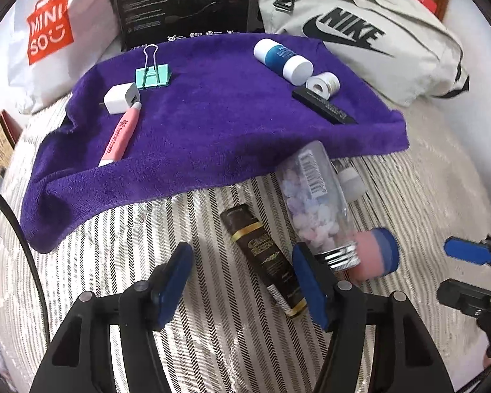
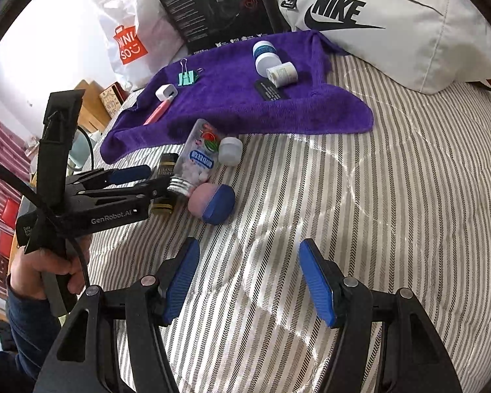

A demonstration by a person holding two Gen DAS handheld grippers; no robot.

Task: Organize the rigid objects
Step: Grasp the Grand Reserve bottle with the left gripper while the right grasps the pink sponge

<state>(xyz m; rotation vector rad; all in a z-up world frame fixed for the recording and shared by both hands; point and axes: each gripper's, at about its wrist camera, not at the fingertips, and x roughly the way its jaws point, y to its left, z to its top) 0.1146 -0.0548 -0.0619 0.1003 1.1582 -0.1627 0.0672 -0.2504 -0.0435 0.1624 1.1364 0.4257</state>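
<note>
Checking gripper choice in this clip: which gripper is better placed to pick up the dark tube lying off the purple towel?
Left. The left gripper is open with the dark tube lying between its fingers. The right gripper is open over bare striped bedding, farther from the tube.

A bed (image 2: 392, 170) with a striped grey and white cover fills the room's middle. Behind it stands a white wall (image 2: 49, 32). Bright light falls on the cover.
</note>
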